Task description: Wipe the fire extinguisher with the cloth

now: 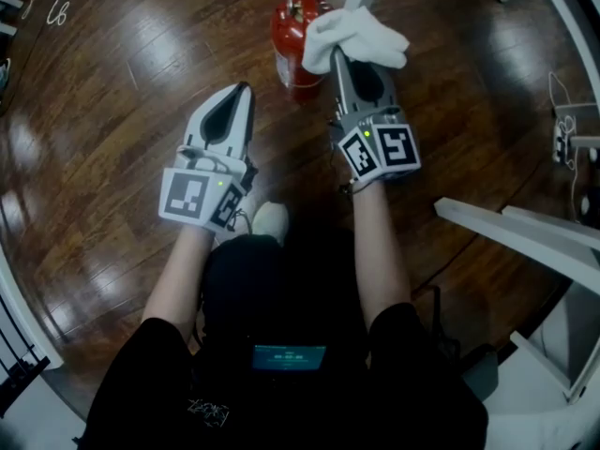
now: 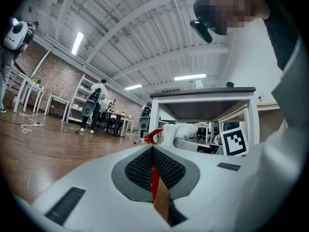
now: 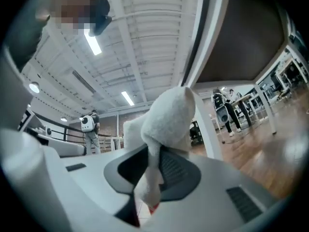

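While the wipe is starting, right gripper (image 1: 337, 59): is pinching the white cloth (image 1: 361, 37), bunch sticking out front as a pad.
Fire extinguisher (image 1: 292, 36): is standing upright on the floor (image 1: 122, 82), upper centre of the head view, cloth apparently meeting its right side.
Left gripper (image 1: 244, 90): is hovering lower left, jaws pressed together, empty, likely idling.

The fire extinguisher (image 1: 292, 37) stands on the floor (image 1: 141, 73), ahead of the 2 grippers. The cloth (image 1: 364, 36) sits just beside its right side, between the jaws of the right gripper (image 1: 336, 56). The left gripper (image 1: 246, 88) lies left of and behind the extinguisher, apart from it.
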A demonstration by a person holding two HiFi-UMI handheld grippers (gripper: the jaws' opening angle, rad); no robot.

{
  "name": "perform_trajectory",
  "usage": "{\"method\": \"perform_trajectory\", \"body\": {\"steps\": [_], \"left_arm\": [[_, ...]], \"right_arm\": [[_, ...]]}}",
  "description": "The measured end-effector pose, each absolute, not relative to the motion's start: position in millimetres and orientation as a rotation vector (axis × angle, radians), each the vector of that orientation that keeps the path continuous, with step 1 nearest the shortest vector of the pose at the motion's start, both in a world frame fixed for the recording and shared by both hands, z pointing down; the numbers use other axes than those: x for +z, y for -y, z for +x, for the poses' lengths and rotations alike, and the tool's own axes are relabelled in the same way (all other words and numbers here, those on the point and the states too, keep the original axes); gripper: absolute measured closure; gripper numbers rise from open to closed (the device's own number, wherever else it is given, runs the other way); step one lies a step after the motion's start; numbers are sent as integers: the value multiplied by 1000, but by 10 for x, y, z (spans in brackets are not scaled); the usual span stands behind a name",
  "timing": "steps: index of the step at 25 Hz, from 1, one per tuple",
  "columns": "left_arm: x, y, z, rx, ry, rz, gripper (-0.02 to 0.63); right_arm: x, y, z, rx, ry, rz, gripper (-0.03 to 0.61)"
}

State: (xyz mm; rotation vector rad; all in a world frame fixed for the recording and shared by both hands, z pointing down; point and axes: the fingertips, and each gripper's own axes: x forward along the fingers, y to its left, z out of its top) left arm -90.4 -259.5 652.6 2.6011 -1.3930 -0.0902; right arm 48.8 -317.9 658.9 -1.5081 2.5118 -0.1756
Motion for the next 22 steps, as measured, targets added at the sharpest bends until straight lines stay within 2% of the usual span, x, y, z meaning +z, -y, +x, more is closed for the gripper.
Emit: {"method": "perform_trajectory", "body": {"steps": [4, 9, 15, 18, 22], "left_arm": [[6540, 2578, -879, -85, 1396, 2596, 614], [6660, 2623, -888, -44, 1397, 2600, 614], [6692, 2576, -841, -59, 1387, 2584, 614], [6689, 2571, -873, -76, 1394, 2577, 614], [6643, 2552, -902, -102, 1416, 2562, 614]], "right_arm": [[6929, 3284, 327, -256, -2543, -1511, 499], [7900, 3260, 33, -430, -2692, -1588, 499], [9050, 3300, 306, -808, -2709, -1768, 500], [8875, 3266, 269, -737, -2756, -1701, 499], [7913, 3004, -17, -484, -2746, -1459, 499]]}}
